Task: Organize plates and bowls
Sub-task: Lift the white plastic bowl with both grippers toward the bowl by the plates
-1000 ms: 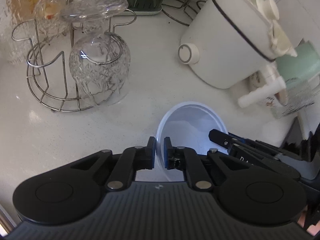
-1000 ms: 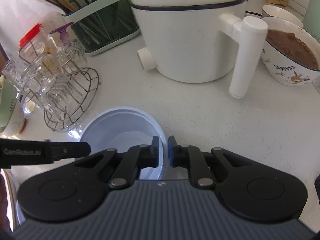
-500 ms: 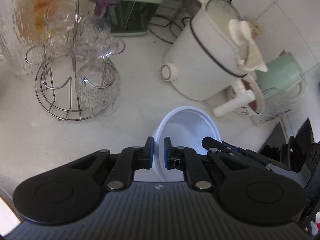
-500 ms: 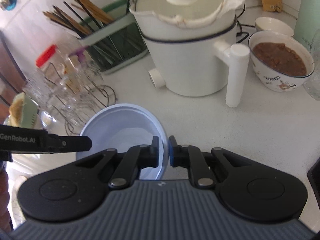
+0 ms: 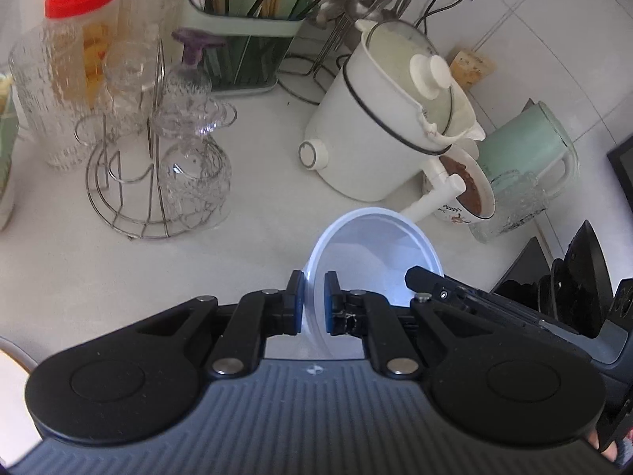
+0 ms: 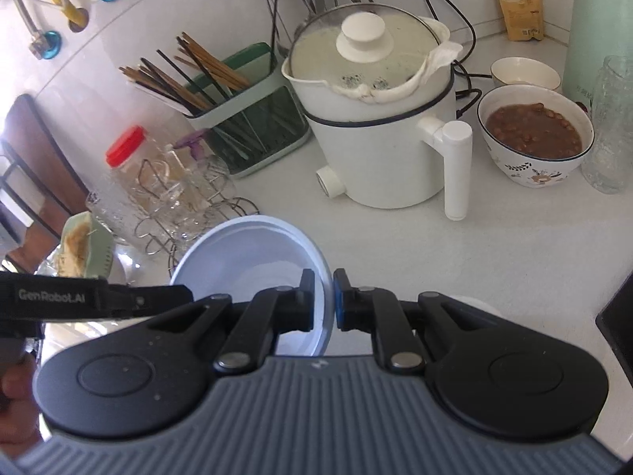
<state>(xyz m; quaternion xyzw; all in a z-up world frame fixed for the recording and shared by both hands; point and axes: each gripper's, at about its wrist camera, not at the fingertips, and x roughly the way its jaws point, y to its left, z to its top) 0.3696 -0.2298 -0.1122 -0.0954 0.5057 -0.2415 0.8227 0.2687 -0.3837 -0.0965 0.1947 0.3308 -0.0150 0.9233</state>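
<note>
Left wrist view: left gripper (image 5: 312, 304) pinches the near rim of a translucent white plastic bowl (image 5: 376, 253), pads pressed either side of the thin wall. Bowl hangs above the white counter (image 5: 245, 245), clear of the surface, mouth tipped toward this camera. Right gripper (image 5: 411, 275) comes in from the right onto the opposite rim.

Right wrist view: right gripper (image 6: 324, 303) likewise clamped on the bowl (image 6: 249, 253) rim; left gripper (image 6: 186, 297) at the far side. Bowl sits between glass rack (image 6: 186, 206) and electric pot (image 6: 379, 134), opening up and tilted toward the lens. Round, so no long axis.

Handling, judged: light, flexible, thin-walled; rim is the sound hold, though it may flex or slip under a hard squeeze
</note>
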